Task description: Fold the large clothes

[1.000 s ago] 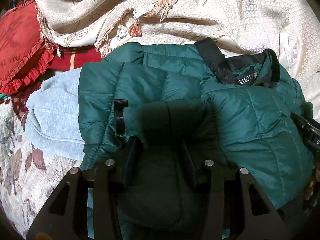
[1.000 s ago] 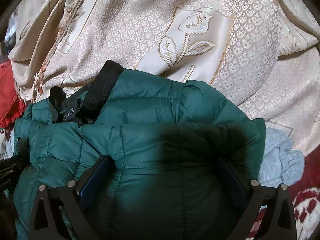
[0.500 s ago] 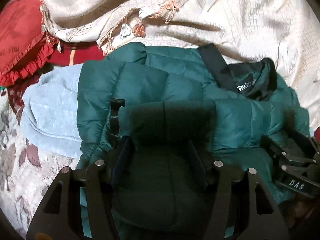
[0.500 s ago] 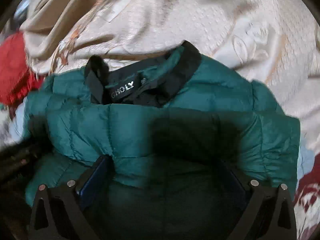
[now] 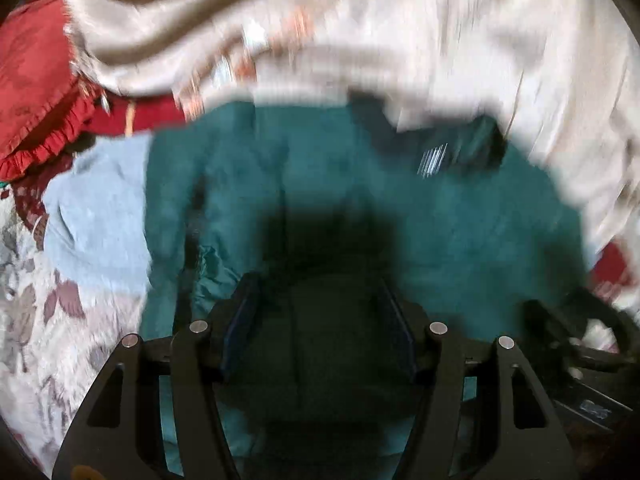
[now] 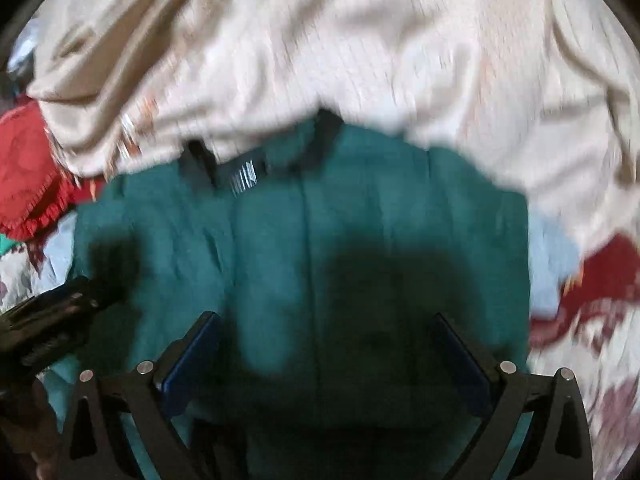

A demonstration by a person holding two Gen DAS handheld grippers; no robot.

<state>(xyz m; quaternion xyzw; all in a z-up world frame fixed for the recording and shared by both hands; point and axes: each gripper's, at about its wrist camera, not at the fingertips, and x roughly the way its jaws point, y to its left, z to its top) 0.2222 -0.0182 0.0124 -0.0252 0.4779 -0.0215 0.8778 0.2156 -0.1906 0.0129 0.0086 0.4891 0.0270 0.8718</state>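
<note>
One green puffer jacket (image 5: 460, 216) lies folded into a compact block on the bed, straight ahead of and under both pairs of fingers, its black collar (image 6: 328, 128) at the far edge. A second ago the left gripper (image 5: 316, 320) had a fold of the green fabric pinched between its fingers; its jaws have just been opening, and the pads now stand apart on either side of the quilted fabric without pressing it. The jacket is still between them but looks released, lying flat under its own weight.

The right gripper (image 6: 328, 344) has swept sideways across the jacket: the collar and its white label (image 6: 242, 176), earlier off to the left of its fingers, now sit almost dead ahead. Its fingers (image 6: 196, 344) are spread wide over the middle of the jacket and grip nothing. In the left wrist view it shows as a dark shape low on the right; in the right wrist view the left gripper shows at the left edge, beside the jacket's side.

Both views are smeared by motion, so fine creases cannot be read. My judgement is that this fold is done and let go, and what remains is to neaten it or move on.

A pale blue garment (image 5: 96, 216) lies just left of the left fingers, partly under the jacket. Beyond the collar is a cream patterned blanket (image 5: 420, 28), with a red frilled cushion (image 5: 32, 92) far left.
</note>
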